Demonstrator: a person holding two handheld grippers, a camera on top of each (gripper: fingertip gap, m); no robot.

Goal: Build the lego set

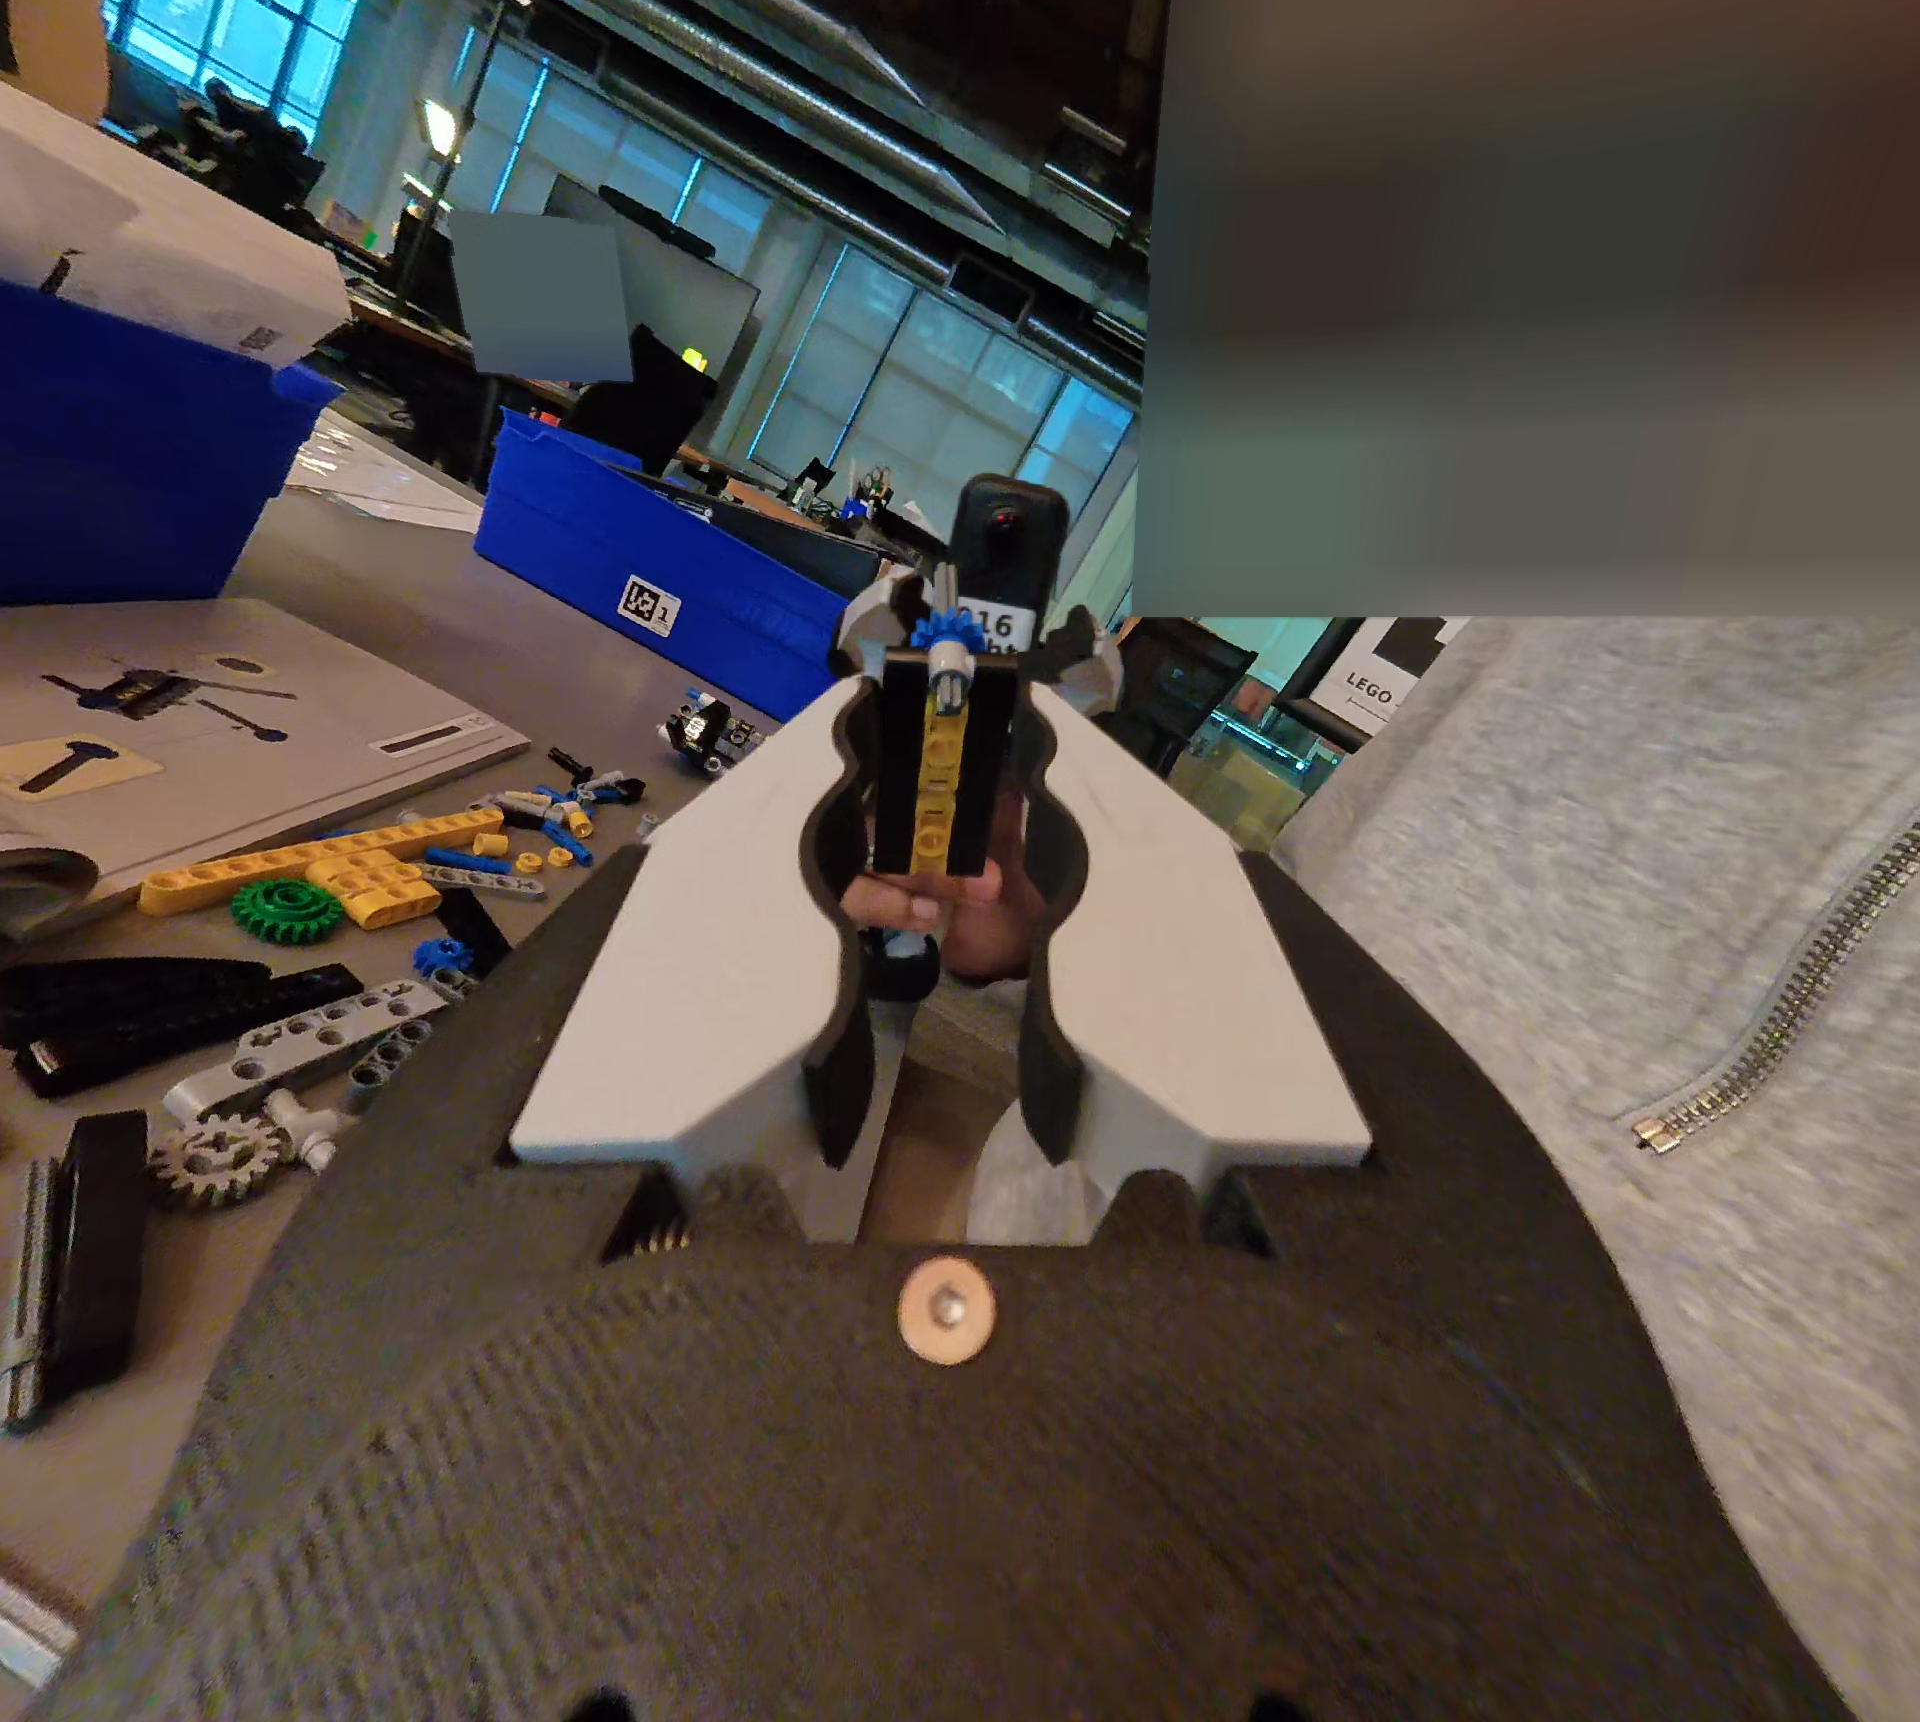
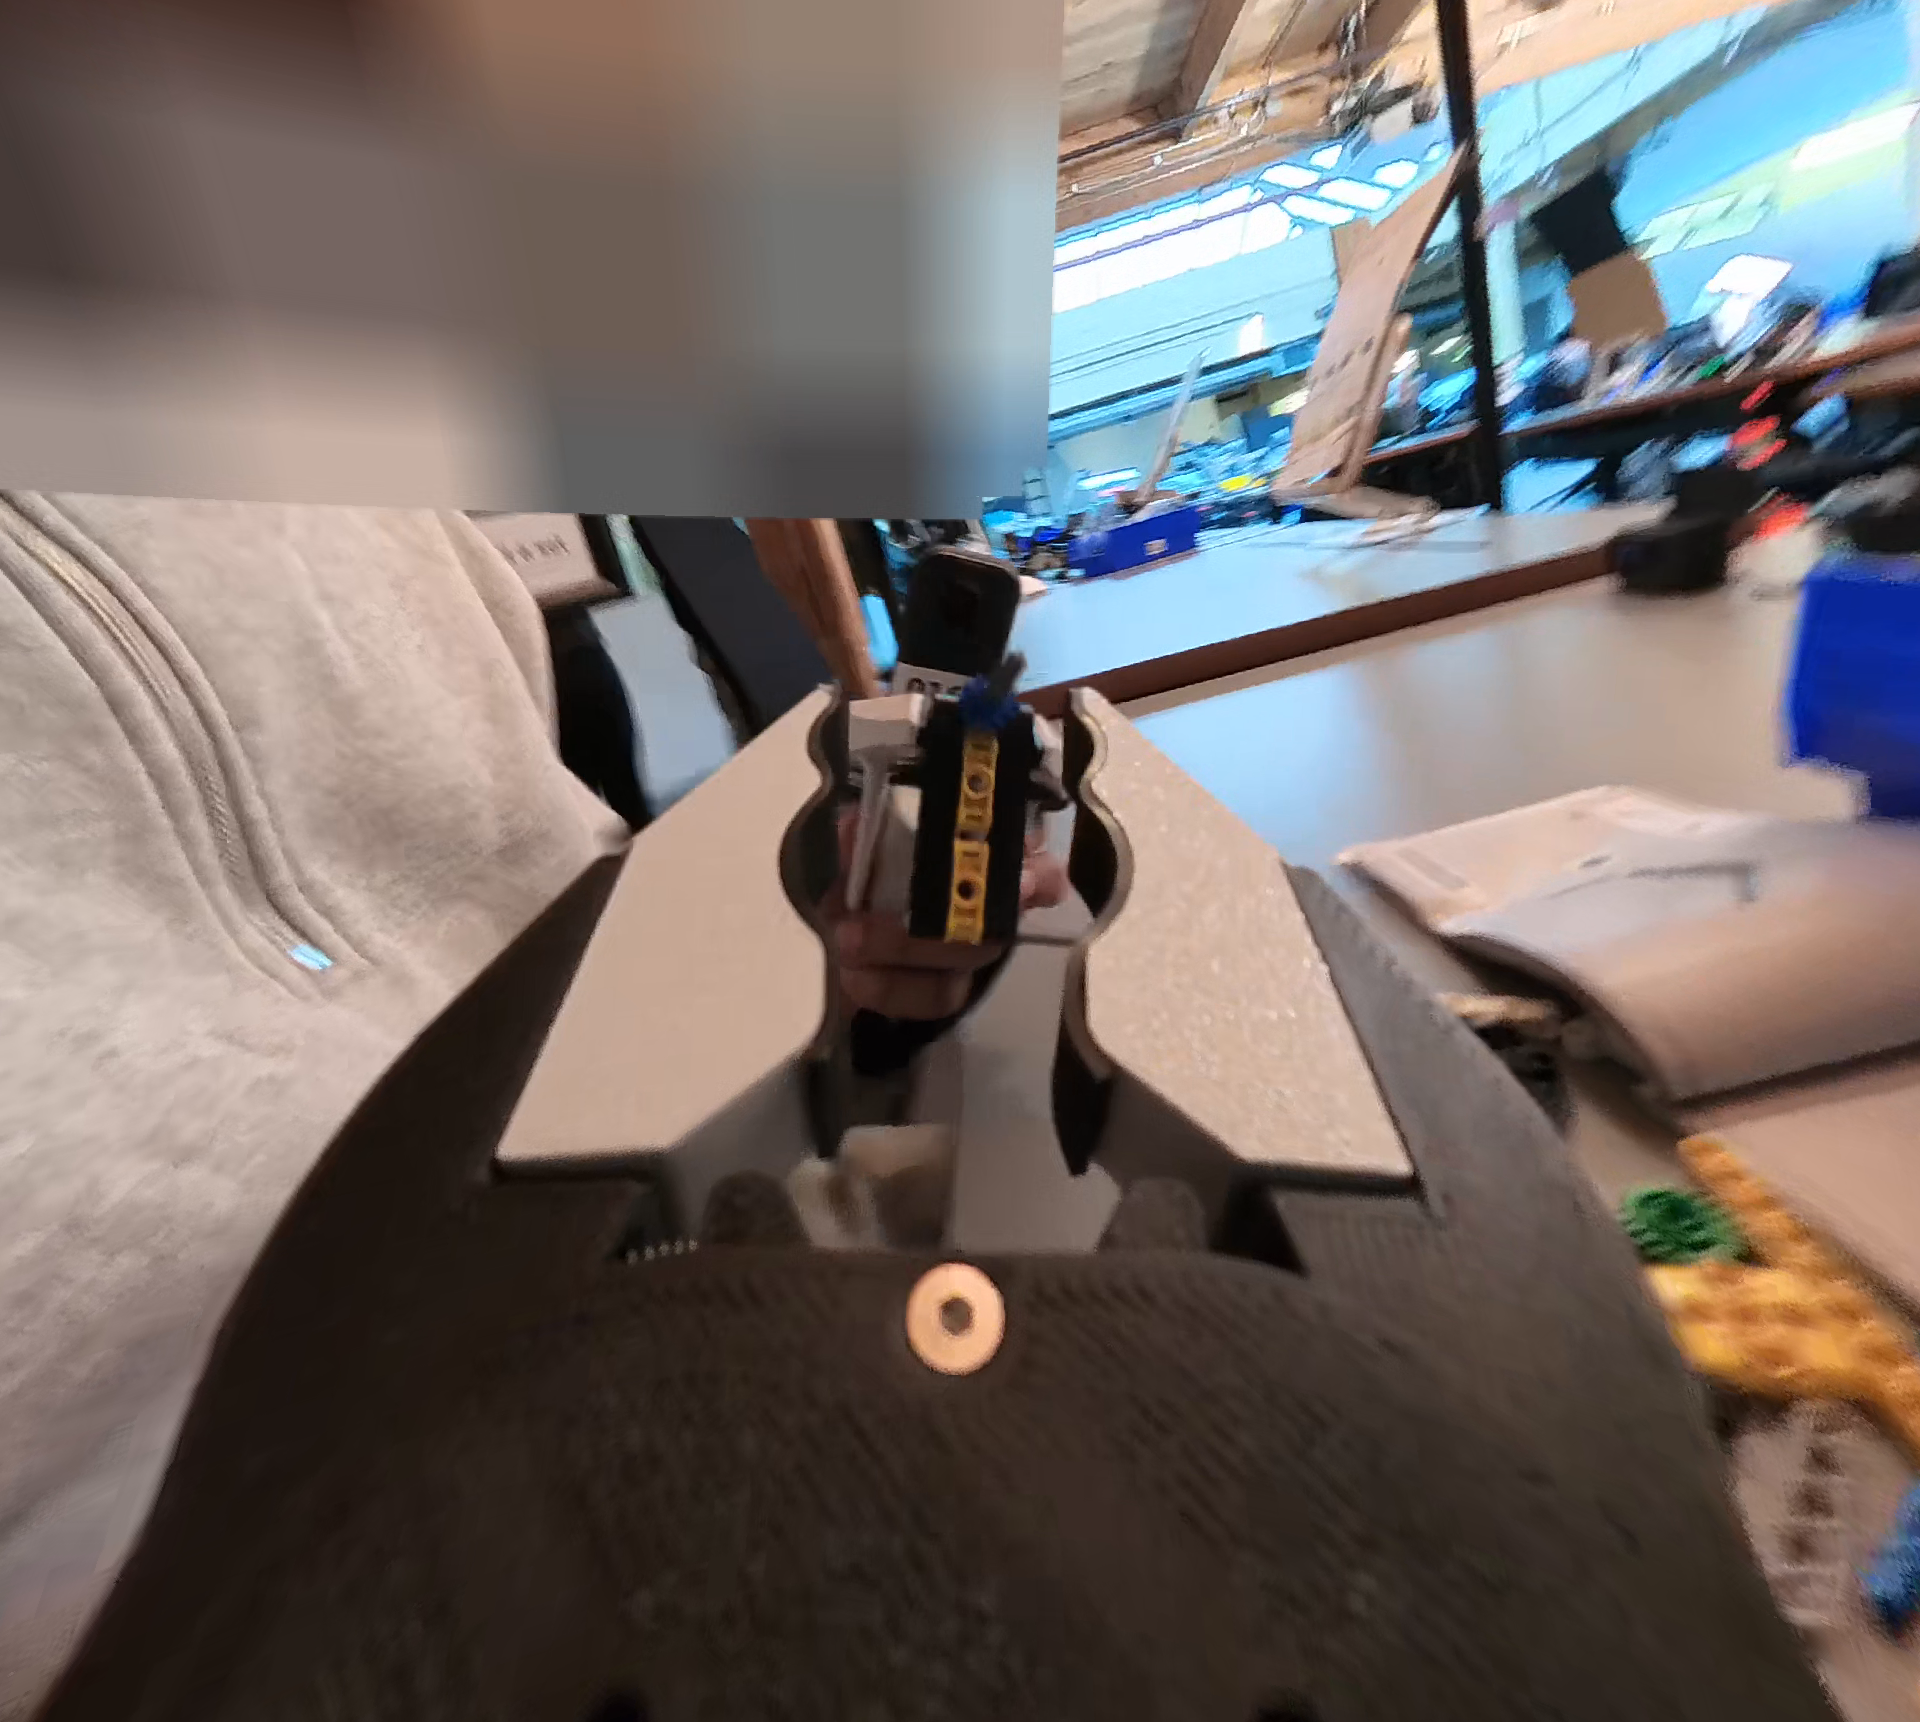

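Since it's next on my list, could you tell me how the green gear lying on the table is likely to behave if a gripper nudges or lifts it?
The green gear lies flat, so it should slide rather than roll. It looks like small, rigid plastic, probably light. Its thin toothed rim offers little grip, so it may slip.

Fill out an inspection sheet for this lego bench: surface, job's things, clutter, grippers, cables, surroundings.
Surface: grey table, loose parts spread across it.
Job's things: black-and-yellow lego assembly with a blue gear on top, held up off the table; yellow beams, green gear, grey gear, black beams, open instruction booklet.
Clutter: blue bins, one with papers on top.
Grippers: left gripper shut on the assembly; right gripper faces it, grip unclear.
Cables: nothing seen.
Surroundings: a person in a grey zip hoodie; windows and desks behind.
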